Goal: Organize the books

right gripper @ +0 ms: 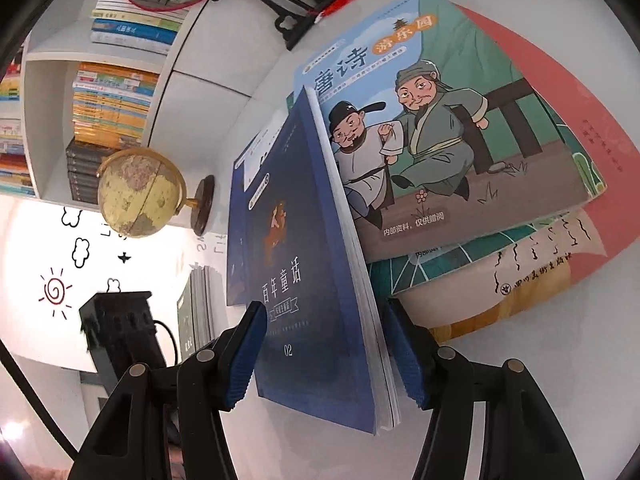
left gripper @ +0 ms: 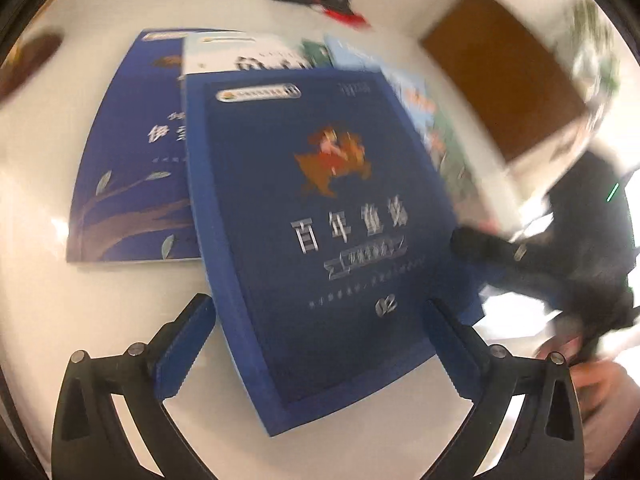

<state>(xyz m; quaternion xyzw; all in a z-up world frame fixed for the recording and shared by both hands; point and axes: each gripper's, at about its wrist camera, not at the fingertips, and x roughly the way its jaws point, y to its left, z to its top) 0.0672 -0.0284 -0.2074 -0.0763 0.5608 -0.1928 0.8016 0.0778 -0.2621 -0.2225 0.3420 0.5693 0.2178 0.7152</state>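
- Left gripper [left gripper: 320, 344] is standing wide, pads clear of the dark blue book [left gripper: 320, 220].
- Right gripper [right gripper: 326, 352] is straddling that book's near edge; pad contact is unclear.
- Motion blur is hiding the far-right books.
- White tabletop [left gripper: 120, 320] is lying open near left.

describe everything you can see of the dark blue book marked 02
The dark blue book is a thick paperback with silver title characters, an orange figure and "02" on its cover. It sits tilted between the right tongs, white page edges toward one pad, leaning over other books. The left tongs stand open around its lower corner.
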